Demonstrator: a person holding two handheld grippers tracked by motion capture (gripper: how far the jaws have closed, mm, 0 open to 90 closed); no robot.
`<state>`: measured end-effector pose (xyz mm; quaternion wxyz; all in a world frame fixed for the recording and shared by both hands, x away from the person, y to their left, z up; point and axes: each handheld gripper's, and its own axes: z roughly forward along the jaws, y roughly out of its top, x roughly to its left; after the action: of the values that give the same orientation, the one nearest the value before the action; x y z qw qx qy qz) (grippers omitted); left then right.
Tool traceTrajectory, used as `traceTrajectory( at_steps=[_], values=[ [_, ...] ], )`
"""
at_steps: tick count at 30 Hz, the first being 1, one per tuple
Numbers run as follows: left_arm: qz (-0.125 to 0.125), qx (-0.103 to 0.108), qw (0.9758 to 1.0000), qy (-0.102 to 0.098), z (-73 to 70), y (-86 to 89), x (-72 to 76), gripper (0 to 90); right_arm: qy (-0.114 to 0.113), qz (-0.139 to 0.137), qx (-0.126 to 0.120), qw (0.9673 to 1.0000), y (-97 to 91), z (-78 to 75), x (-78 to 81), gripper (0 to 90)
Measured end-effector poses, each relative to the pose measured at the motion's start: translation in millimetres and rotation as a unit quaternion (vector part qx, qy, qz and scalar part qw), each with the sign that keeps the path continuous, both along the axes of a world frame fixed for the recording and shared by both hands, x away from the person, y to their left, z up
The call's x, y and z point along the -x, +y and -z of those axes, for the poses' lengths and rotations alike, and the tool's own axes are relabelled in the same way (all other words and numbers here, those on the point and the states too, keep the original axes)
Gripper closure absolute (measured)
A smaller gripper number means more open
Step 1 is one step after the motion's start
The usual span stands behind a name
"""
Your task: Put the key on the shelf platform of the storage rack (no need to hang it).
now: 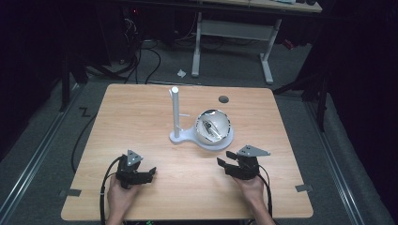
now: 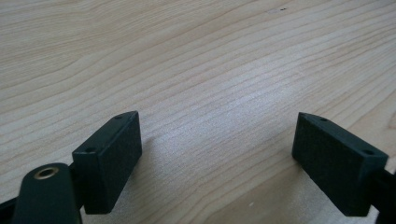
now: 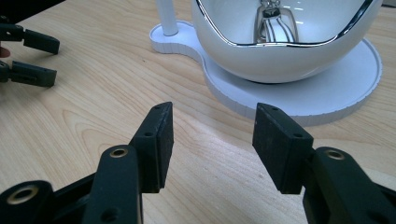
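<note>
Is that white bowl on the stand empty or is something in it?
Not empty: the white bowl holds a shiny metal object; what it is, cannot tell.

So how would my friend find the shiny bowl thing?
Look at the middle of the wooden table, where a white stand has a tall post. Beside the post, on the stand's round plate, sits the white bowl. It alone has a silver rim, with something metal inside.

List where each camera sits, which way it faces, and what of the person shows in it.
High view: above the person's side, looking forward and down on the table; forearms and hands hold the left tongs and right tongs.
Left gripper view: rides the left tongs, looking down at bare tabletop; jaws apart.
Right gripper view: rides the right tongs, facing the white bowl on its stand; jaws apart.
Shared: high and right gripper views both show bowl and stand.
</note>
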<state>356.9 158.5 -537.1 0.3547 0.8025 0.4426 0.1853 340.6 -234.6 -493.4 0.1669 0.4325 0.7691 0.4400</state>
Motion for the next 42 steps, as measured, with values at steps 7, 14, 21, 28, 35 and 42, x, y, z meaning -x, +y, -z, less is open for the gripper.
traceTrajectory(
  at_steps=[7,14,21,28,35,42],
  values=[
    [0.001,0.0,1.0,0.0,-0.1,-0.1,0.3,16.2,0.013,0.006,0.004,0.9999,4.2,10.2,-1.3,49.7],
    [0.001,0.0,1.0,0.001,-0.1,-0.1,0.5,16.2,0.022,0.011,0.017,0.9996,5.9,17.2,-2.5,49.4],
    [0.001,0.0,1.0,0.001,-0.1,-0.2,0.5,16.2,0.029,0.016,0.027,0.9991,5.4,22.6,-3.4,49.2],
    [0.001,0.0,1.0,0.001,-0.1,-0.1,0.5,16.2,0.033,0.013,0.042,0.9985,7.7,27.3,-4.7,48.8],
    [0.001,-0.001,1.0,0.001,-0.1,-0.1,0.5,16.2,0.036,0.014,0.046,0.9982,9.4,29.9,-5.1,48.4],
    [0.0,0.0,1.0,0.001,-0.1,-0.2,0.6,16.2,0.038,0.014,0.058,0.9975,12.2,33.1,-6.5,47.5]
  ],
)
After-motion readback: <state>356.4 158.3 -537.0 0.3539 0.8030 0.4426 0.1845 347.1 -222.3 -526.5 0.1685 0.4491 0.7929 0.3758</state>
